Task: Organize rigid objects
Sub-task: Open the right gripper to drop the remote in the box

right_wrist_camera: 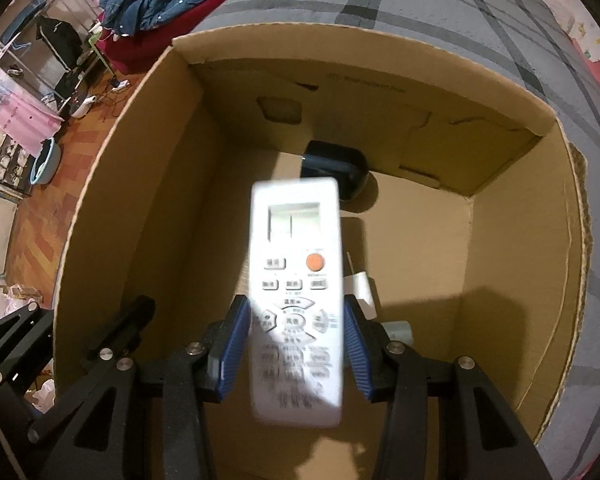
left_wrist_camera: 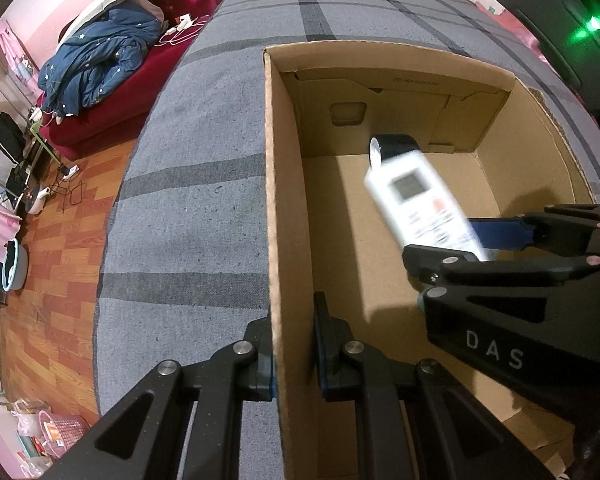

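White remote [right_wrist_camera: 296, 308] lies lengthwise between the right gripper [right_wrist_camera: 296, 344] pads, gripped above the box [right_wrist_camera: 112, 216] floor; left gripper [left_wrist_camera: 294, 354] clamps the box wall.

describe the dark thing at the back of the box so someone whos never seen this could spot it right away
Find the open cardboard box on the grey plaid cover. Against its far wall lies a rounded dark object, beyond the white remote between the right gripper's fingers. It is the only dark item inside.

both wrist cameras look steeply down, close, into the same cardboard box [left_wrist_camera: 284, 200] [right_wrist_camera: 112, 200] on the bed [left_wrist_camera: 204, 200].
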`<state>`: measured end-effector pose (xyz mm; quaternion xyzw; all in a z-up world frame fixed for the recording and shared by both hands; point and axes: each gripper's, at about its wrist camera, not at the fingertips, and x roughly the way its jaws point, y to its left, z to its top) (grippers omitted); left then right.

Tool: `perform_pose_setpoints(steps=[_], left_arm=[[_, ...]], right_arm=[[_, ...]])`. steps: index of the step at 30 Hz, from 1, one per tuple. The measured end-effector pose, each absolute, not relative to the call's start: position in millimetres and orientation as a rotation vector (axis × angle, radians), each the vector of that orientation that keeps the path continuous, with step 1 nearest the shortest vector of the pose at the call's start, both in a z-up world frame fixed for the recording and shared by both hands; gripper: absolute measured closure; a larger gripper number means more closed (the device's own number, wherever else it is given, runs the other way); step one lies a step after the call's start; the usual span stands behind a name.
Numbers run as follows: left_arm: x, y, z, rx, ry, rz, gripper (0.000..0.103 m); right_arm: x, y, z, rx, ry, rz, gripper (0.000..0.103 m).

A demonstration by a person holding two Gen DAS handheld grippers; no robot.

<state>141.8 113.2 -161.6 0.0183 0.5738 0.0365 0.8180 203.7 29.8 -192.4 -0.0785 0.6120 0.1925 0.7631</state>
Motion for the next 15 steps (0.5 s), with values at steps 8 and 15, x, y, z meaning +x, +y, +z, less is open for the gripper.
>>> perform_pose_setpoints(steps=[8,15], left_arm=[[143,112,-161,0.043,1.226,0.081,0.089],[142,112,-162,0.044,1.226,0.08,0.089]], right_arm=[[207,28,-177,-0.186,1.291,0.414,0.044],[201,23,-158,-0.191,1.256,0.408,0.044]])
